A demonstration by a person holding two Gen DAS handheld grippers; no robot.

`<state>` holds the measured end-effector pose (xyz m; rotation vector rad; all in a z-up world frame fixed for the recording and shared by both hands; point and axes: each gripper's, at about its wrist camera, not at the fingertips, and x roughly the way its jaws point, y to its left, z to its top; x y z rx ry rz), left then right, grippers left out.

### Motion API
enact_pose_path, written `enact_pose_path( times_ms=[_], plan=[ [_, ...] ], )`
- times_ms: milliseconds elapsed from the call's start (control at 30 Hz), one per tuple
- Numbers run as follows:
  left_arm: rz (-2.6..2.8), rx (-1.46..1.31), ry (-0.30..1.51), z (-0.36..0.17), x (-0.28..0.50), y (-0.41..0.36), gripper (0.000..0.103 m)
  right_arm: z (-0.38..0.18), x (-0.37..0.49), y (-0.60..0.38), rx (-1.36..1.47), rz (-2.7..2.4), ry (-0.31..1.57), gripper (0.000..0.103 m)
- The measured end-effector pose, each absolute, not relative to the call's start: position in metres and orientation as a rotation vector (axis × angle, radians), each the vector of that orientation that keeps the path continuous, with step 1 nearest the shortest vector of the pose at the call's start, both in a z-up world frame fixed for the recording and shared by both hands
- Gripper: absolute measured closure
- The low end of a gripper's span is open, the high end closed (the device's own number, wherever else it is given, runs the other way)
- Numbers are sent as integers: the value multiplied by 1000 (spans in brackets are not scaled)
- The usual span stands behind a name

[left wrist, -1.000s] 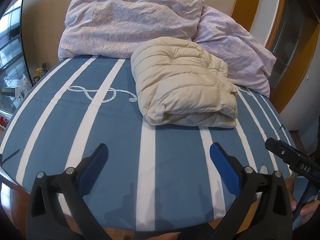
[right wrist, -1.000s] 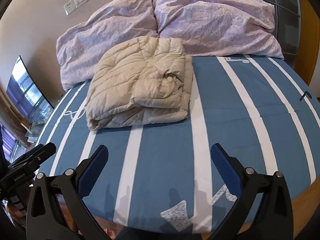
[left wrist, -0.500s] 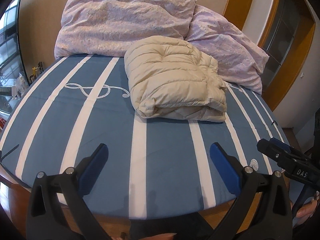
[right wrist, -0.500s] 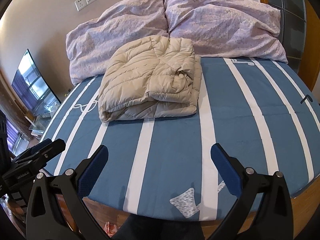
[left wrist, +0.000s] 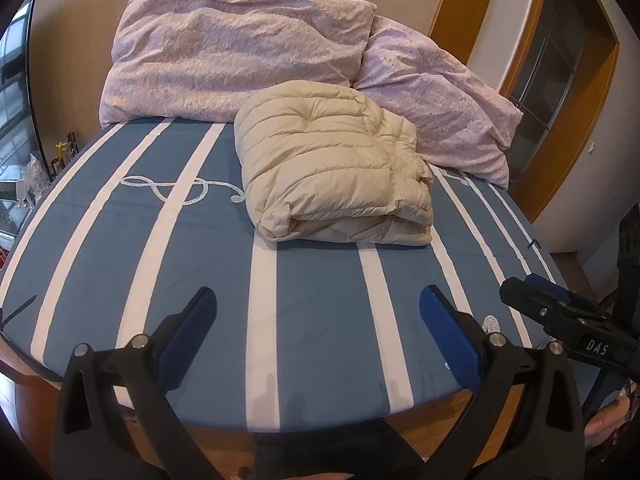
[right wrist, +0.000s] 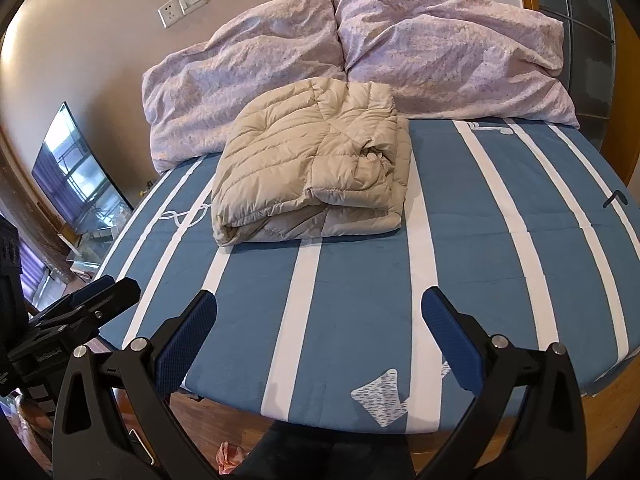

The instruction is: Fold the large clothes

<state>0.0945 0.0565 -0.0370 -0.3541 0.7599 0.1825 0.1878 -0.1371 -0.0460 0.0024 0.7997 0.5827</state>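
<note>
A cream quilted down jacket (left wrist: 336, 168) lies folded into a thick bundle on the blue bed with white stripes (left wrist: 180, 264), near the pillows. It also shows in the right wrist view (right wrist: 312, 168). My left gripper (left wrist: 318, 336) is open and empty, held back over the bed's front edge, well short of the jacket. My right gripper (right wrist: 320, 336) is also open and empty, at the bed's front edge. The right gripper shows at the right of the left wrist view (left wrist: 560, 320). The left gripper shows at the left of the right wrist view (right wrist: 76, 308).
Two lilac pillows (left wrist: 240, 52) (right wrist: 452, 52) lean against the wall behind the jacket. The bed's wooden frame (left wrist: 424, 420) runs along the front edge. A television (right wrist: 76, 172) stands to the left. A wooden door frame (left wrist: 560, 120) is to the right.
Both grippers have drawn back from the bed, so more of the mattress front edge and wooden frame shows. The folded jacket has not moved. Both grippers stay open.
</note>
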Motion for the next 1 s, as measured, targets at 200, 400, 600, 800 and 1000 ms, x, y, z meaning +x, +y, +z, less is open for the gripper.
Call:
enact_pose_path(
  times_ms=[200, 400, 600, 800, 1000],
  plan=[
    [181, -352, 761, -36, 95, 56, 2, -46, 187, -134, -2, 580, 806, 1],
    [178, -353, 760, -35, 96, 54, 2, -45, 188, -135, 9, 582, 805, 1],
    [170, -353, 762, -34, 98, 53, 2, -43, 187, -136, 14, 586, 803, 1],
    [169, -354, 763, -34, 100, 51, 2, -42, 187, -136, 14, 587, 803, 1],
    [165, -355, 762, -33, 100, 50, 2, -41, 188, -136, 19, 589, 801, 1]
  ],
)
